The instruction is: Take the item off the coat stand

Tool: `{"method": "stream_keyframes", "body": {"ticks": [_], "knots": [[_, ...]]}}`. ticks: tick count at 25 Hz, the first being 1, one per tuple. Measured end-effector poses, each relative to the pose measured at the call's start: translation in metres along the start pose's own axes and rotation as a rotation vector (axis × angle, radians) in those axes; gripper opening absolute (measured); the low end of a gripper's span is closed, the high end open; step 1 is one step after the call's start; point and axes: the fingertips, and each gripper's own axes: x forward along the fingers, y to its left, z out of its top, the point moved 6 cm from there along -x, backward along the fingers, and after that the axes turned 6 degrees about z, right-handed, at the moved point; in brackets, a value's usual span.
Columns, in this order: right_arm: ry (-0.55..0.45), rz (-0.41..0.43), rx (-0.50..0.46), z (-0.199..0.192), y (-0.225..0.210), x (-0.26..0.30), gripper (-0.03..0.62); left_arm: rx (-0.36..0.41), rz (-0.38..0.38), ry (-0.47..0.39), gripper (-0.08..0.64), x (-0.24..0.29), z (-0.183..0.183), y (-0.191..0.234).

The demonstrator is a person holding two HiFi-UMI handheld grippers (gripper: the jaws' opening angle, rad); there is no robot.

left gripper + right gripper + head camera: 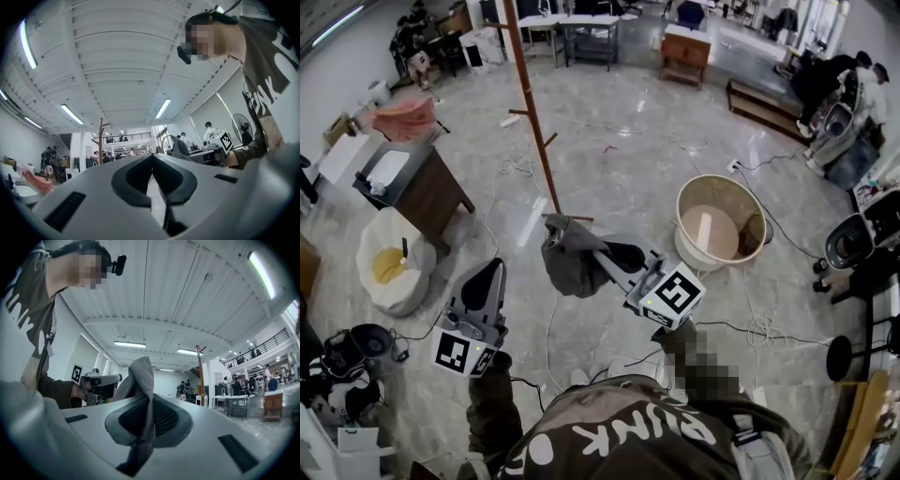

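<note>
A grey garment (567, 264) hangs bunched from my right gripper (600, 253), which is shut on a fold of it. This is just in front of the foot of the brown wooden coat stand (536, 122). In the right gripper view the grey cloth (140, 380) rises between the pads of the right gripper (145, 401), and the stand (200, 376) is behind. My left gripper (489, 268) is held low at the left, apart from the garment. The left gripper (151, 159) has its jaws together with nothing in them; the garment (180, 147) and stand (100, 140) show beyond it.
A round wicker basket (717, 225) stands on the floor to the right. At the left are a dark wooden cabinet (417, 187), a pink cloth (405, 117) and a white sack (392, 267). Cables run over the tiled floor. Black stools (848, 244) and people are at the far right.
</note>
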Motion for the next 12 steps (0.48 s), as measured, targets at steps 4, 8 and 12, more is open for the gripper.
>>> {"method": "stream_keyframes", "body": {"ticks": [4,8,12], "knots": [[-0.021,-0.017,-0.014,0.002,0.010,0.008,0.023,-0.009,-0.024,-0.010,0.003,-0.004,0.001,0.011],[-0.013,-0.038,-0.045,-0.001,0.015,0.015,0.023,-0.023,-0.036,-0.009,0.003,-0.007,-0.004,0.022],[0.004,-0.055,-0.056,-0.004,0.012,0.014,0.023,-0.026,-0.050,-0.022,0.003,-0.005,-0.006,0.024]]}}
